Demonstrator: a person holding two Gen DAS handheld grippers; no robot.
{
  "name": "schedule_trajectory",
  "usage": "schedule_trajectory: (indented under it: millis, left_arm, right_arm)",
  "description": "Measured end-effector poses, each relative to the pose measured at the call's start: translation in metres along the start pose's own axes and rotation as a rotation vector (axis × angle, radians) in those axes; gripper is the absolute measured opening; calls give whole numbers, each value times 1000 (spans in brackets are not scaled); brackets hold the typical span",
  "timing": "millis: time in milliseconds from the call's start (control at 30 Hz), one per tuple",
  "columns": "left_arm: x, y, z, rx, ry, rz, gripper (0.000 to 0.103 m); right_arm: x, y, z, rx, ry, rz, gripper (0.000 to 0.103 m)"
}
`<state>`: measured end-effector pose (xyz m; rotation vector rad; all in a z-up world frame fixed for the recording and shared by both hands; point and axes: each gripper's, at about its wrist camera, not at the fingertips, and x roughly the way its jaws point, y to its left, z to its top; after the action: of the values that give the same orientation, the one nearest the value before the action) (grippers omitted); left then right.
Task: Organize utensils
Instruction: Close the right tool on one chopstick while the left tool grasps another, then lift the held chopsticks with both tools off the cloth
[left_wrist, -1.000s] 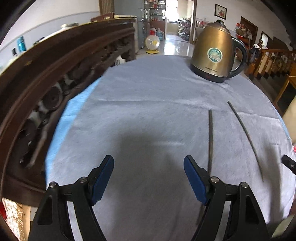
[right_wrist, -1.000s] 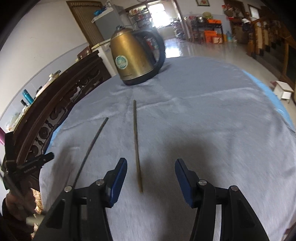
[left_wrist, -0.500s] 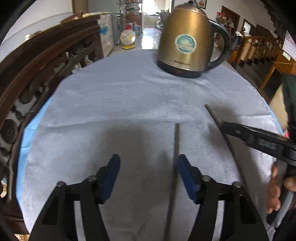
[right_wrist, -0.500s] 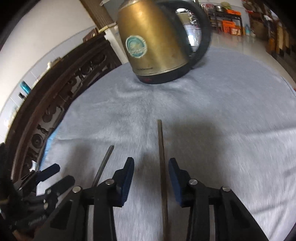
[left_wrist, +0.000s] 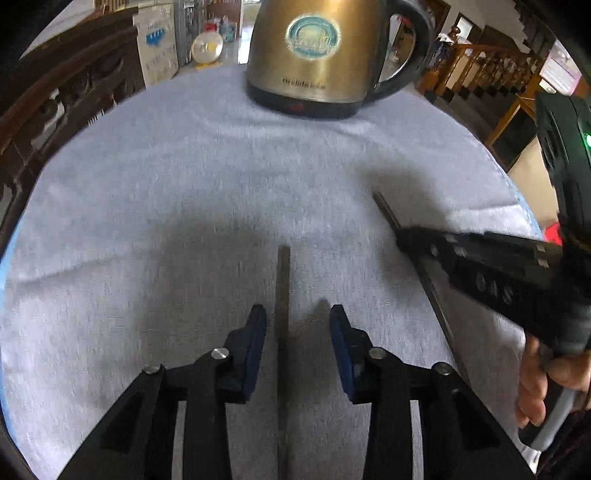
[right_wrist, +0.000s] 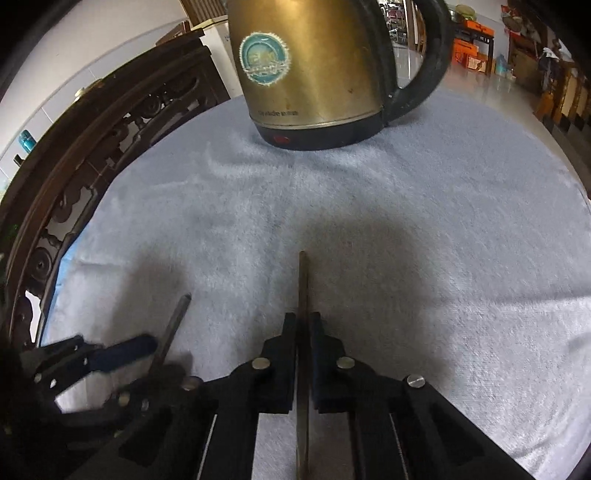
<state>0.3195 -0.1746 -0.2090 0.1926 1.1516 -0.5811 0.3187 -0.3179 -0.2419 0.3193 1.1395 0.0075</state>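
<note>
Two thin, dark, straight sticks are lying on a soft, fuzzy, pale blue cloth (left_wrist: 184, 177). They look like chopsticks.

The left gripper (left_wrist: 297, 325) is hanging low over the cloth and pointing at the kettle. Its blue-padded tongs are standing apart, one on each side of the left chopstick (left_wrist: 283, 295). They are not touching it. This stick is running straight back under the tool.

The right gripper (right_wrist: 303, 325) is also sitting low and pointing the same way. Its tongs are pressed together on the right chopstick (right_wrist: 303, 280), and the tip is sticking out in front. In the left view, a bare hand (left_wrist: 535, 376) is wrapping around this tool's handle.

The two sticks are lying near each other, side by side.

A round, shiny, gold metal kettle (right_wrist: 310, 66) with a black handle and black base is standing at the far end of the cloth. A dark carved wooden rail (right_wrist: 74, 155) is curving along the left side. A shiny floor and shelves are showing far behind.
</note>
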Motion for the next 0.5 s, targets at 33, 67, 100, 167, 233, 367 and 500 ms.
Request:
schedule_trajectory:
  millis: [33, 67, 100, 167, 233, 367, 500]
  left_arm:
    - [1, -1, 1, 2, -2, 1, 34]
    - [2, -2, 2, 1, 0, -4, 30]
    - [2, -2, 4, -5, -3, -6, 22]
    - [4, -1, 4, -7, -8, 1, 10]
    - [4, 0, 3, -4, -18, 1, 6]
    - [-2, 9, -4, -34, -50, 19, 5]
    - [-20, 20, -13, -62, -89, 40, 5]
  right_arm:
    - [-2, -3, -3, 5, -1, 5, 7]
    - [-5, -5, -8, 13, 0, 17, 7]
    - [-8, -8, -11, 22, 0, 26, 7]
    - [-16, -16, -19, 49, -11, 51, 7]
    - [-26, -20, -27, 69, -27, 80, 7]
    - [-53, -28, -41, 79, -81, 105, 7]
    - [-79, -37, -55, 108, -135, 126, 6]
